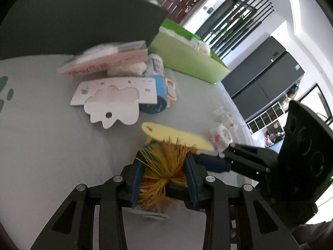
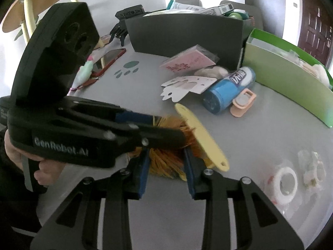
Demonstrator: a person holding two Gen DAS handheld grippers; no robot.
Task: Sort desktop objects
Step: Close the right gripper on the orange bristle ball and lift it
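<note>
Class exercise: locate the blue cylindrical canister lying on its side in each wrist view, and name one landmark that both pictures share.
Left wrist view: the blue canister lies above centre, partly behind the white card.
Right wrist view: it lies right of centre, beside the green box.
Shared landmark: the yellow paddle-shaped tool by the rubber bands.

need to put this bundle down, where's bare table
Bare grey table lies between the yellow tag, the green box and the tape rolls. Another patch surrounds the paw print, left of the white card. Crowded: the packets, blue tube and card by the dark box.
</note>
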